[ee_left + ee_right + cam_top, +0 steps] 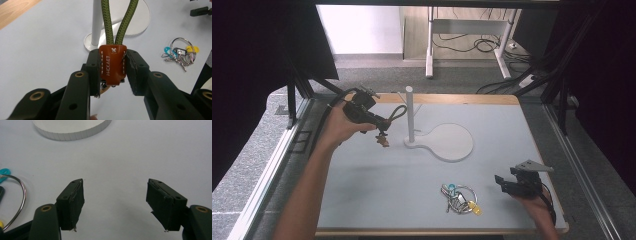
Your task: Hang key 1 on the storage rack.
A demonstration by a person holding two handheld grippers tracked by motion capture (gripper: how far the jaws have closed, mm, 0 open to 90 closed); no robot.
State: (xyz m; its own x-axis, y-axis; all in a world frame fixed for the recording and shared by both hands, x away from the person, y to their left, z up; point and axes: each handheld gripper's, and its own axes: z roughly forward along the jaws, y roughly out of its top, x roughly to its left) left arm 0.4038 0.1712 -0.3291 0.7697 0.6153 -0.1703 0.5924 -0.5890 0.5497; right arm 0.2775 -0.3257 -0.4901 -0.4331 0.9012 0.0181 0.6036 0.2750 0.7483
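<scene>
My left gripper (381, 127) is shut on the brown leather tab (112, 63) of a keychain with a green rope loop (119, 21). I hold it in the air just left of the white post (410, 114) of a stand. The rope loop (398, 113) reaches toward the post, and the tab's lower end (383, 140) hangs below the jaws. My right gripper (503, 184) stands open near the front right of the table, with nothing between its fingers (72, 203). A bunch of keys on a metal ring (460, 199) lies to its left.
The stand's round white base (451, 142) lies at the table's middle, and its edge (72, 130) shows ahead of the right gripper. The key ring (18, 202) curves at that view's left edge. The table has a wooden rim (447, 98).
</scene>
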